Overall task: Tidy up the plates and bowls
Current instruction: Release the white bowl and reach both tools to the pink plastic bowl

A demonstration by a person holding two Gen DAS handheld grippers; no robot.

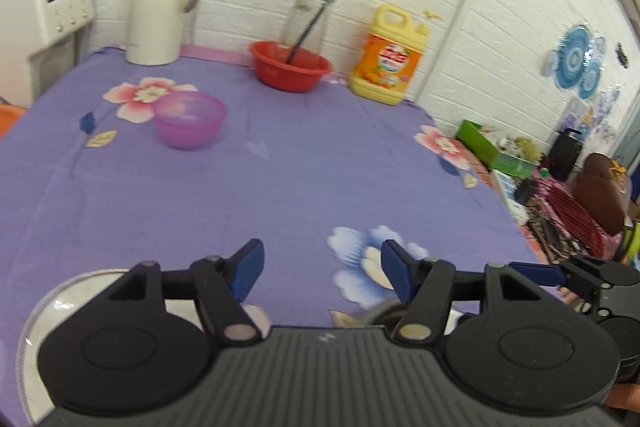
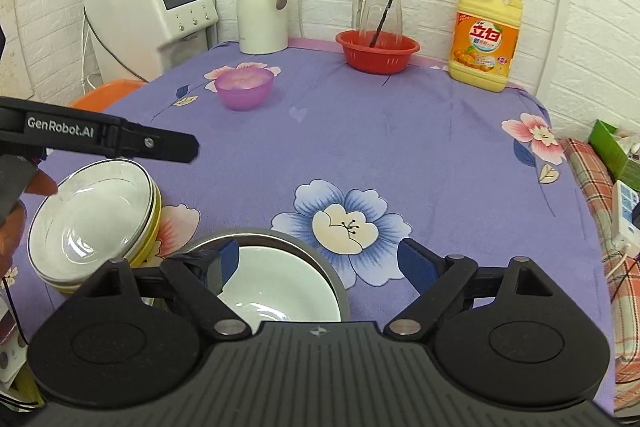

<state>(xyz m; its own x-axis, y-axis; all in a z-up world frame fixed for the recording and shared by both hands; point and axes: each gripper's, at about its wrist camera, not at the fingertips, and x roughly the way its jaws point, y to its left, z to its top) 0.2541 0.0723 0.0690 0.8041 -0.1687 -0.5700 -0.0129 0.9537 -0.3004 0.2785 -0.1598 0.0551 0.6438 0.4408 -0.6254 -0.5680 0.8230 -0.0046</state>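
A stack of white bowls with a yellow one in it [image 2: 92,223] stands at the near left of the purple floral tablecloth [image 2: 400,147]; its rim shows low in the left wrist view [image 1: 48,303]. A white bowl inside a grey metal plate [image 2: 280,283] sits just under my right gripper [image 2: 320,263], which is open and empty. My left gripper [image 1: 322,267] is open and empty above the cloth; its body crosses the right wrist view [image 2: 100,139]. A purple bowl [image 1: 190,119] [image 2: 244,89] stands farther back left.
Along the wall stand a white thermos jug [image 2: 262,11], a red basin [image 2: 378,51] holding a glass pitcher with a stick, and a yellow detergent bottle [image 2: 486,35]. A water dispenser [image 2: 152,15] is at the left. Clutter lies off the table's right edge [image 1: 560,195].
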